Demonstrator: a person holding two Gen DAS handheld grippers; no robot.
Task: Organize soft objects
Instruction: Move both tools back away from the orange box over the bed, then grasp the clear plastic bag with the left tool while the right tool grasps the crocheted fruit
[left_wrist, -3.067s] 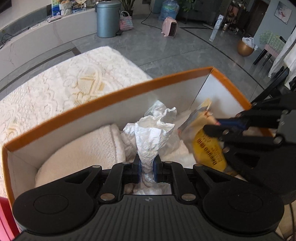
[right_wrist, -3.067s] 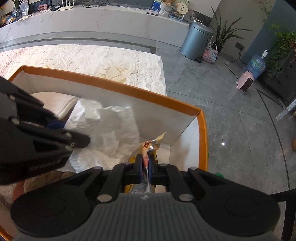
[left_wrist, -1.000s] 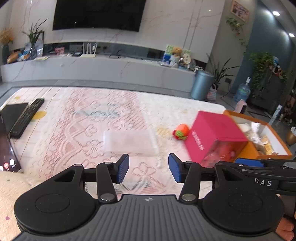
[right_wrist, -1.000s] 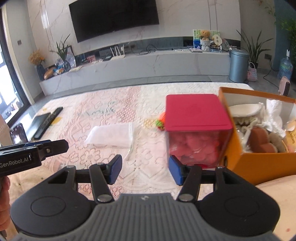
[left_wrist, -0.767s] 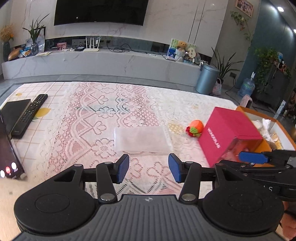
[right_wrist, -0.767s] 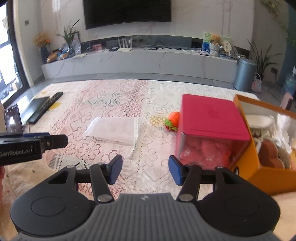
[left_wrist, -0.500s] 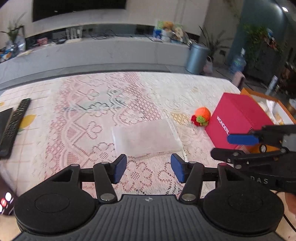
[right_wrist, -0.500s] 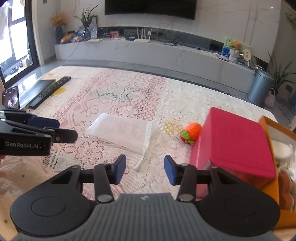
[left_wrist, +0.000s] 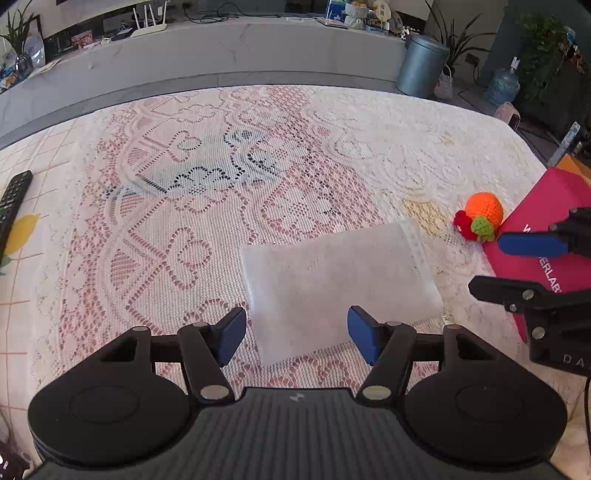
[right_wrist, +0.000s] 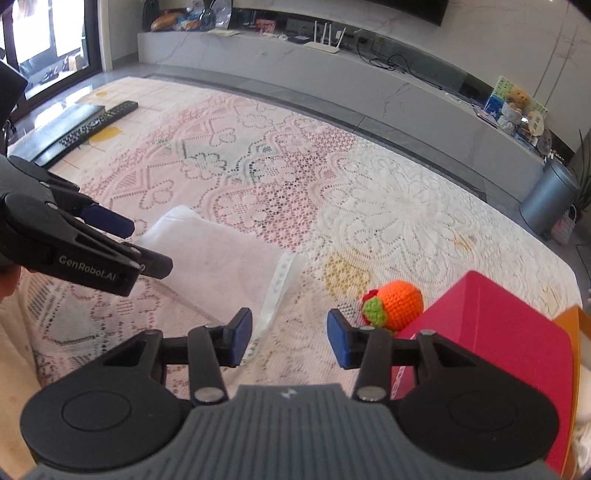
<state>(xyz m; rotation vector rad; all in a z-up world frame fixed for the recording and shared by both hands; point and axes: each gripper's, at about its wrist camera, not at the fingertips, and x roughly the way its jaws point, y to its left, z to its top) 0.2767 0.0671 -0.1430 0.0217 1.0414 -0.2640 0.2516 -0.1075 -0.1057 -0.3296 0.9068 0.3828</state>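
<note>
Frosted plastic pouch (left_wrist: 338, 291) now nearer, left tongs (left_wrist: 297, 334) widening, empty

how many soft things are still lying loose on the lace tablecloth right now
2. A flat white mesh bag lies mid-cloth, just ahead of the open left gripper. A small orange crocheted toy sits against the red box. Others may lie out of view.

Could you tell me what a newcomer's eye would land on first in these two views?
Probably the orange crocheted toy, bright against the pale lace tablecloth and right beside the magenta box. Next comes the frosted zip bag lying flat mid-table, with the open left claw just short of its near edge and the open right claw nearer the toy.
</note>
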